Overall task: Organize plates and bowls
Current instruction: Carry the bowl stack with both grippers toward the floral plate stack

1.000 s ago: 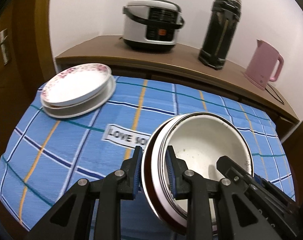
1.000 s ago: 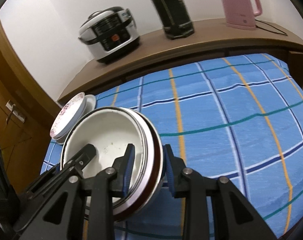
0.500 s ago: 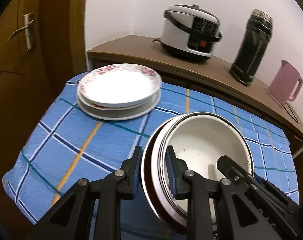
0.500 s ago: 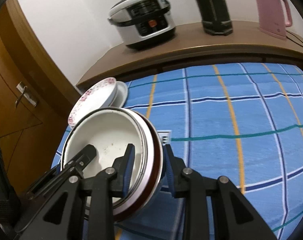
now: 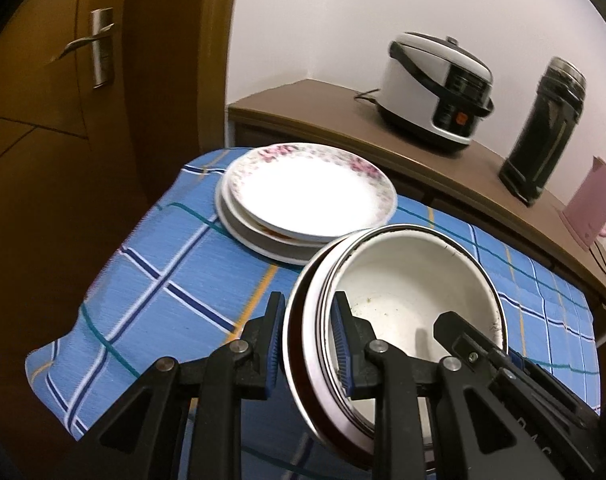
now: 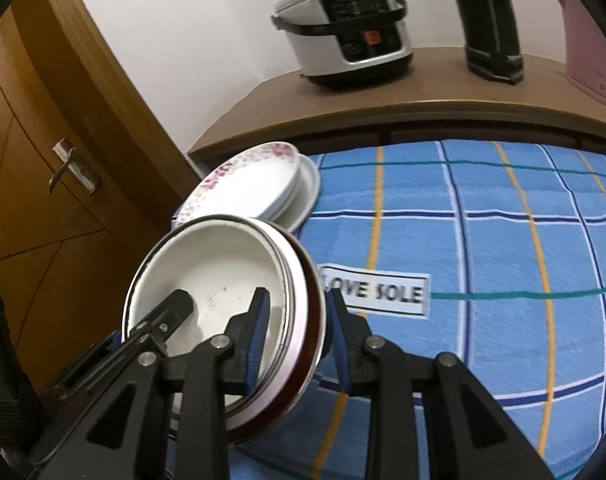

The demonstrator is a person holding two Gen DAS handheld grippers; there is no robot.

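A stack of nested bowls, white inside with a dark red outer one, hangs above the blue checked tablecloth. My left gripper is shut on the stack's left rim. My right gripper is shut on the opposite rim, and each gripper's finger shows inside the bowl in the other's view. Just beyond the bowls sits a pile of plates with a pink-flowered one on top, at the cloth's far left corner.
Behind the table a wooden sideboard carries a rice cooker, a black thermos and a pink kettle. A wooden door with a metal handle stands to the left. A "LOVE SOLE" label marks the cloth.
Both grippers have carried the bowl stack leftward across the table toward the plate pile, which now lies right behind the bowls. The grip on the rims is unchanged.
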